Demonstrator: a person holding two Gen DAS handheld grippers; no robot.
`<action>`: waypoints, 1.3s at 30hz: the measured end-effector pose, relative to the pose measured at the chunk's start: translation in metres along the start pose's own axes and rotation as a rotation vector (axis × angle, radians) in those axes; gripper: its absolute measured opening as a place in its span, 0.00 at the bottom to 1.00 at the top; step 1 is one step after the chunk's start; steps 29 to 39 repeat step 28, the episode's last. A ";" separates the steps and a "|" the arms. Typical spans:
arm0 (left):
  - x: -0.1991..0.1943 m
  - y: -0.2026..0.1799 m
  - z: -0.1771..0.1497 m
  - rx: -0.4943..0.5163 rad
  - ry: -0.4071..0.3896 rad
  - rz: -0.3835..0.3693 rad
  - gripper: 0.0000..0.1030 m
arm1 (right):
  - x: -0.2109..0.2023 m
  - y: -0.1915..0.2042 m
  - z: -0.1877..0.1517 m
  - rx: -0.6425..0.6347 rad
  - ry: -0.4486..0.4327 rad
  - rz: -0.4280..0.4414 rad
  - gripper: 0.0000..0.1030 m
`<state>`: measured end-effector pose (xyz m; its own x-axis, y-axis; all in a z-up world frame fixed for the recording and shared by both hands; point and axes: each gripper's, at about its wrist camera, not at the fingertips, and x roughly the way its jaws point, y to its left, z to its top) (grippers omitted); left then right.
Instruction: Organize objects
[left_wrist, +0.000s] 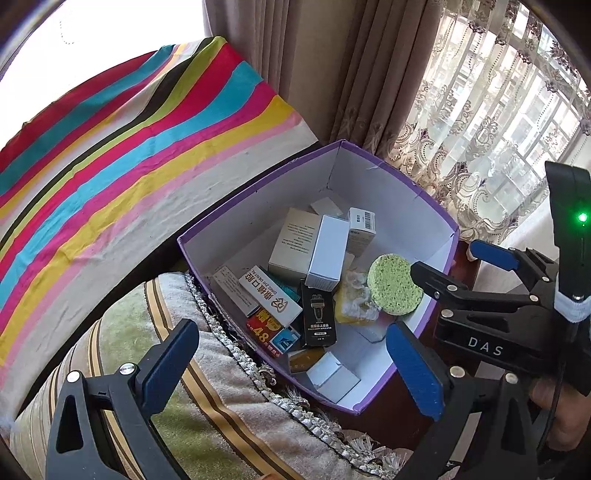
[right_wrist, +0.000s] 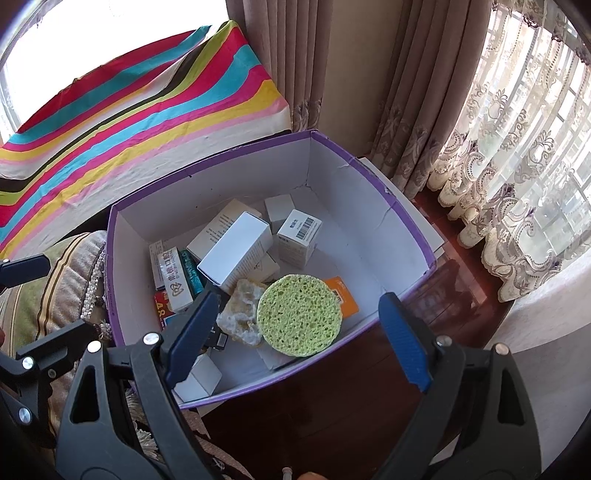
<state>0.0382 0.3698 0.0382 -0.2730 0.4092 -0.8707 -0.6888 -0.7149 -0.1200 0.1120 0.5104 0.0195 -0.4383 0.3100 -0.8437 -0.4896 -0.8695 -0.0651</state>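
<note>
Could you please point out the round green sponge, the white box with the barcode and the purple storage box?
Round green sponge (right_wrist: 299, 315): right wrist view, middle of its flat porous face.
White box with the barcode (right_wrist: 300, 237): right wrist view, its front face.
Purple storage box (right_wrist: 406, 201): right wrist view, right rim.

A striped cloth (right_wrist: 140, 110) in red, teal, yellow, pink, black and white covers a raised surface at the upper left, with overexposed daylight behind it. Beside it hang heavy taupe curtains (right_wrist: 295, 55), and to the right a sheer embroidered lace curtain (right_wrist: 517, 166) veils a gridded window (left_wrist: 517, 122) through which bright light falls. Below lie a dark reddish wooden surface (right_wrist: 314, 406) and, to the left, a green and beige striped cushion (left_wrist: 147, 332) with a braided fringe trim (left_wrist: 236, 347).
</note>
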 end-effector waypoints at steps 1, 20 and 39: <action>0.000 0.000 0.000 0.002 0.000 0.001 1.00 | 0.000 0.000 0.000 0.001 0.001 0.001 0.88; 0.003 -0.001 -0.001 0.007 0.008 0.007 1.00 | 0.002 0.000 -0.002 0.003 0.007 0.003 0.88; -0.001 -0.006 -0.001 0.044 -0.013 0.019 1.00 | 0.002 0.000 -0.003 0.006 0.008 0.004 0.88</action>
